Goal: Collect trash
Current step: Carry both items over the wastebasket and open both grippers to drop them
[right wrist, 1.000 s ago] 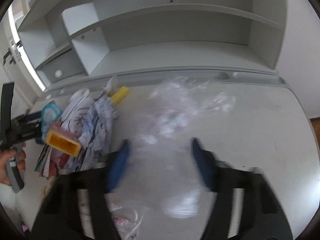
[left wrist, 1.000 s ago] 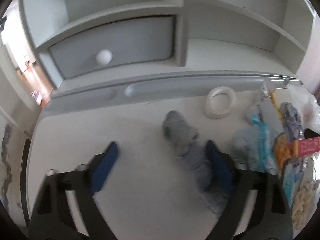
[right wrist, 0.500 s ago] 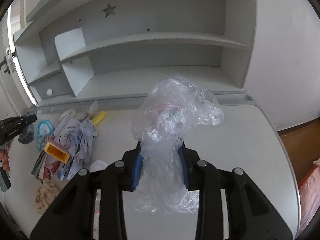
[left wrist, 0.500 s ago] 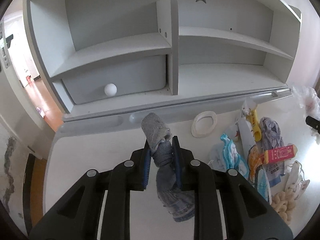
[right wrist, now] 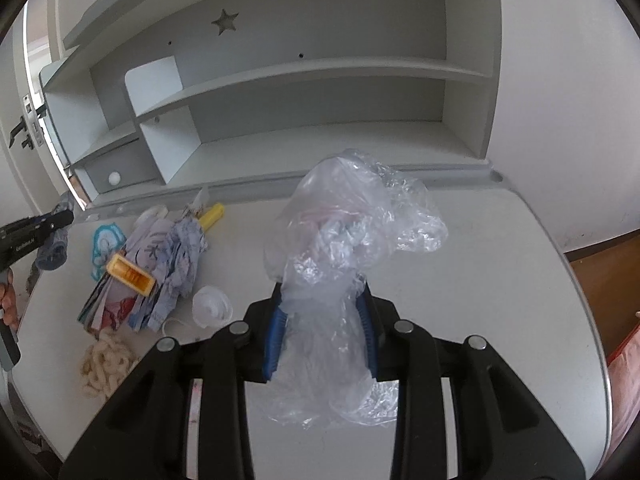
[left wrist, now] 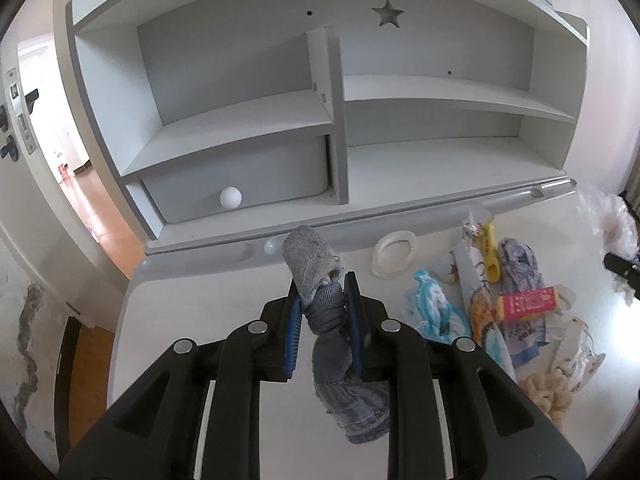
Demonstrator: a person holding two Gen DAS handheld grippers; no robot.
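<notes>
My left gripper [left wrist: 323, 298] is shut on a grey sock [left wrist: 314, 258], which it holds lifted off the white desk [left wrist: 200, 340]; the sock's toe sticks up past the fingertips and its cuff hangs below. My right gripper [right wrist: 322, 294] is shut on a crumpled clear plastic bag [right wrist: 352, 216], also raised above the desk [right wrist: 500, 300]. From the right wrist view the left gripper [right wrist: 60, 216] and the sock [right wrist: 52, 254] show at the far left edge. A pile of wrappers and cloth scraps [left wrist: 504, 292] [right wrist: 160, 264] lies on the desk between the two grippers.
A grey shelf unit [left wrist: 336, 120] with a drawer and white knob [left wrist: 231, 198] stands along the desk's back. A white tape ring [left wrist: 395, 252], a yellow tube [right wrist: 211, 215], a white plastic cap [right wrist: 212, 306] and a beige knotted rope [right wrist: 106, 360] lie on the desk. A person's hand [right wrist: 8, 300] shows at far left.
Both grippers went from open around their items to shut on them, then rose: the sock and the plastic bag came up off the desk and more shelf came into view.
</notes>
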